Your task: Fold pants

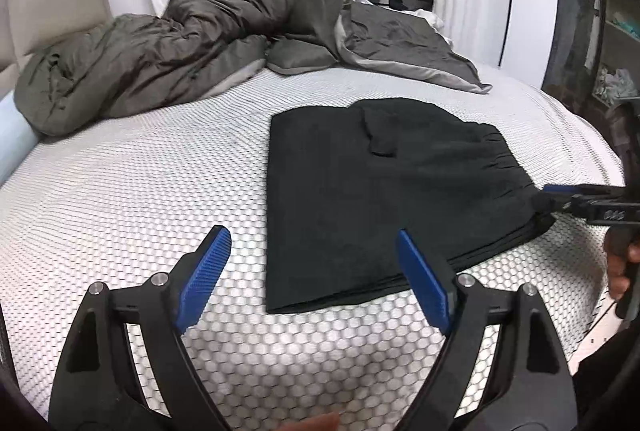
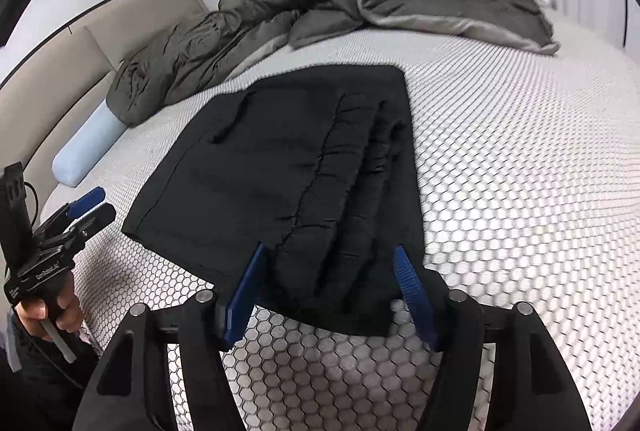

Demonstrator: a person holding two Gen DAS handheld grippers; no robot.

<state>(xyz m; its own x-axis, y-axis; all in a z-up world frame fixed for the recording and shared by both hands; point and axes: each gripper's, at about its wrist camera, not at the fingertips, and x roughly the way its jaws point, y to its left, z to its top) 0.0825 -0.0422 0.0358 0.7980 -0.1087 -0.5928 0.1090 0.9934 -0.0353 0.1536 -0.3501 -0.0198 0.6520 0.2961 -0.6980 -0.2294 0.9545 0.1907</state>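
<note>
The black pants (image 1: 376, 191) lie folded into a flat rectangle on the white honeycomb mattress (image 1: 140, 199); they also show in the right wrist view (image 2: 288, 167), waistband end nearest. My left gripper (image 1: 314, 247) is open and empty, hovering above the mattress at the pants' near left corner. My right gripper (image 2: 328, 267) is open, its blue fingers either side of the waistband end, not closed on it. In the left wrist view the right gripper (image 1: 560, 197) sits at the pants' right edge. In the right wrist view the left gripper (image 2: 90, 207) is left of the pants.
A crumpled olive-grey duvet (image 1: 180, 47) and a grey blanket (image 1: 400, 43) lie along the far side of the bed. A pale blue bolster (image 2: 86, 147) rests by the beige headboard (image 2: 60, 83). White curtains and a wardrobe stand beyond.
</note>
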